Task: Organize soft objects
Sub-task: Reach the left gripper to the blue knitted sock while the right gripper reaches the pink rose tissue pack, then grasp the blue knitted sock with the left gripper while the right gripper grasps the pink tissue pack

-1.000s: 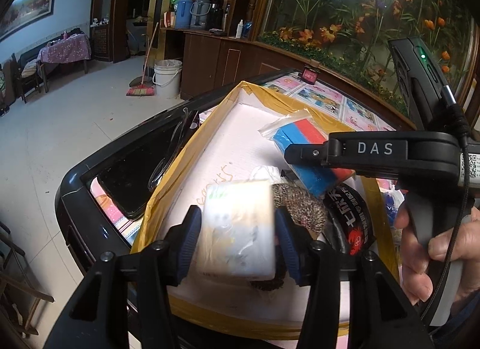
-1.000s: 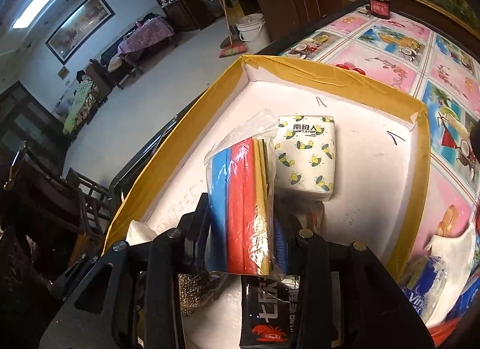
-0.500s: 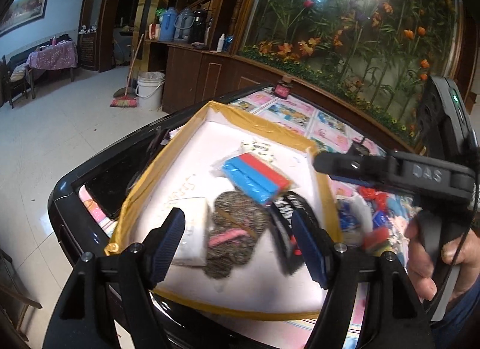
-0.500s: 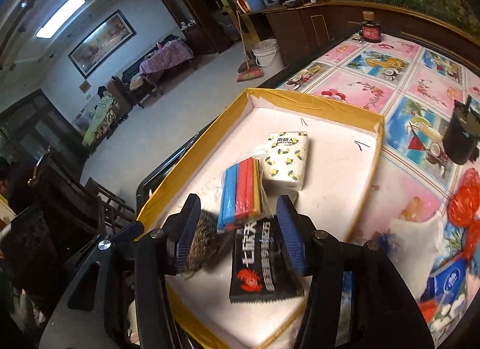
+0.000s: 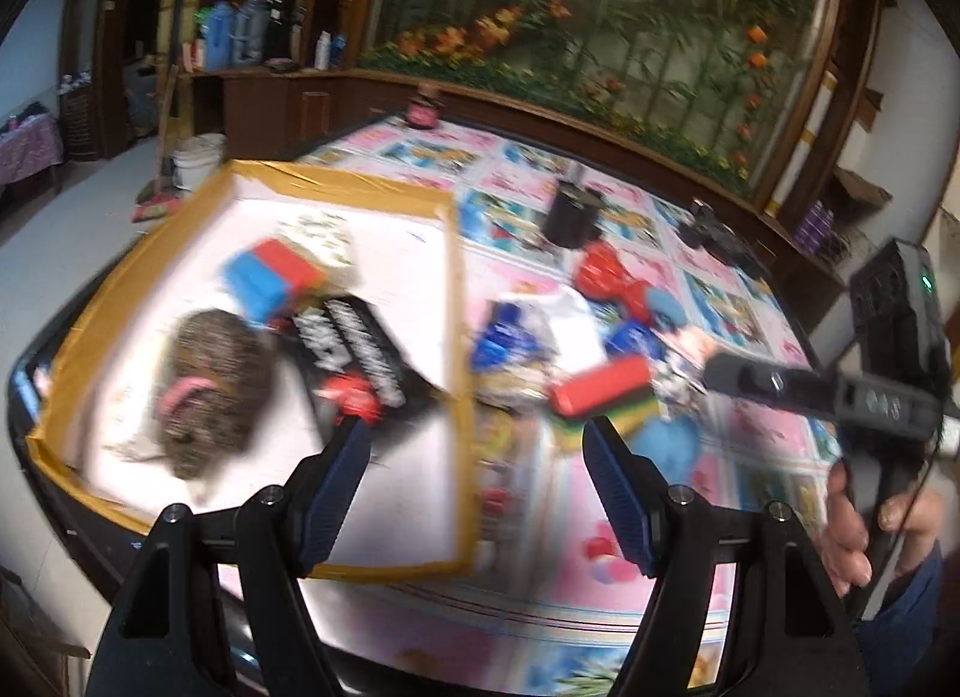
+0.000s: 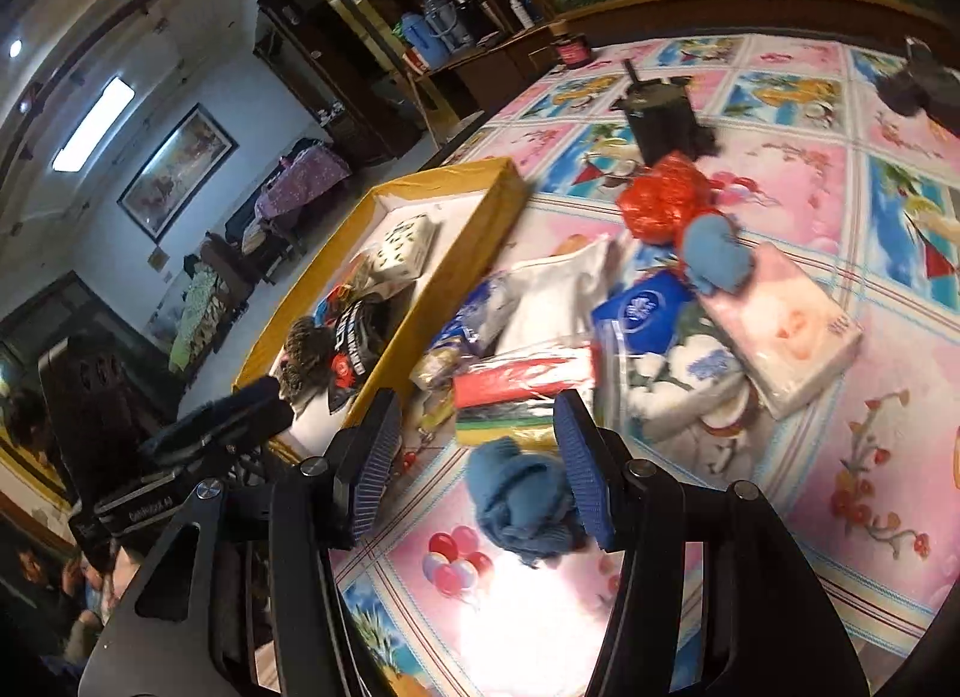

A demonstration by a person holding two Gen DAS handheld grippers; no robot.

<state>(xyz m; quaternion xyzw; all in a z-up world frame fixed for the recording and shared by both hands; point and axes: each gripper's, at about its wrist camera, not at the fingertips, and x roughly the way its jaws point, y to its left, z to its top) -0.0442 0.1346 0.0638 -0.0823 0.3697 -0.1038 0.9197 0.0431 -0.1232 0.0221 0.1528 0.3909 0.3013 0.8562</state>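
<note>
Now both my grippers are swinging away from the yellow-edged tray (image 5: 456,301), each having let go of its load. My left gripper (image 5: 474,487) is standing wide and empty where a second ago it was clamped on a white tissue pack; my right gripper (image 6: 474,457) is standing partly open with nothing pressed between its pads, its striped sponge pack (image 5: 273,274) now lying in the tray beside the steel-wool scrubber (image 5: 207,391) and the black packet (image 5: 360,352). That leaves the loose pile on the surface (image 6: 840,457) to clear. A blue knitted cloth (image 6: 522,499) is lying under my right gripper, seemingly next.
</note>
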